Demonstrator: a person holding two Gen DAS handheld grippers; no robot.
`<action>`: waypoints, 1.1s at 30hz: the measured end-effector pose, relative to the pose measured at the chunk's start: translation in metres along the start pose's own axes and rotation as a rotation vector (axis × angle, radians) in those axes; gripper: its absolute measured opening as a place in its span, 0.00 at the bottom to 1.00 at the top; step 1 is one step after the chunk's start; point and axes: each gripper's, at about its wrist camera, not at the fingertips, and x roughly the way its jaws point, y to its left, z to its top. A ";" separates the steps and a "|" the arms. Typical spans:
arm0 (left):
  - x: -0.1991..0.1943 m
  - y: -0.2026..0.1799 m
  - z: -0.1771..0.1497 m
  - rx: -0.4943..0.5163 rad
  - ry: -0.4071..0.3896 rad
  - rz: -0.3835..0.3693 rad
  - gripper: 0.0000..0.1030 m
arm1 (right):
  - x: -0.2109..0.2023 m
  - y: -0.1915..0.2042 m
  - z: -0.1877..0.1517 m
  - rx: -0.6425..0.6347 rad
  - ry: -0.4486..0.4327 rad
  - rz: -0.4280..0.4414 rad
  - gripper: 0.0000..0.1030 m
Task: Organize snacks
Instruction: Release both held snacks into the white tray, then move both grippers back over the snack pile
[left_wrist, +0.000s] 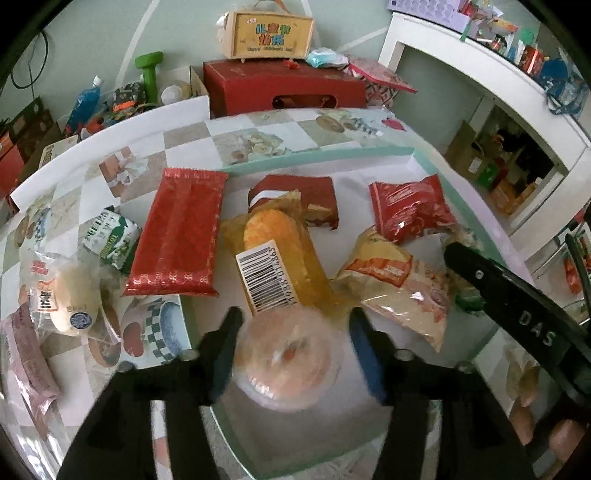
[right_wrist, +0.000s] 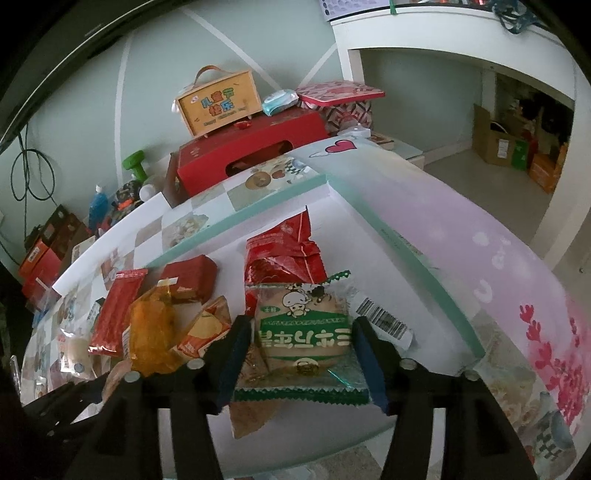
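Left wrist | glass tabletop (left_wrist: 317, 157), patterned cloth | white shelf (left_wrist: 480, 74) | left claw (left_wrist: 291, 328) spread, right claw (right_wrist: 299, 332) spread

At the top of the left wrist view a yellow box with a handle (left_wrist: 271, 33) sits on a long red box (left_wrist: 286, 86). A green dumbbell (left_wrist: 149, 72) stands at the upper left, with a blue bottle (left_wrist: 86, 101) near it. A white shelf (left_wrist: 491, 79) fills the upper right, with brown cardboard boxes (right_wrist: 496, 142) under it. A table with a picture cloth (left_wrist: 188, 134) is in the middle.
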 end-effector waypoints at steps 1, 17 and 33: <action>-0.004 -0.001 0.000 0.006 -0.009 0.001 0.64 | -0.002 0.000 0.001 0.000 -0.003 0.001 0.62; -0.031 0.040 0.005 -0.129 -0.091 0.179 0.92 | 0.001 0.009 0.000 -0.057 0.006 -0.072 0.89; -0.025 0.069 -0.005 -0.242 -0.075 0.228 1.00 | 0.004 0.024 -0.002 -0.116 0.006 -0.102 1.00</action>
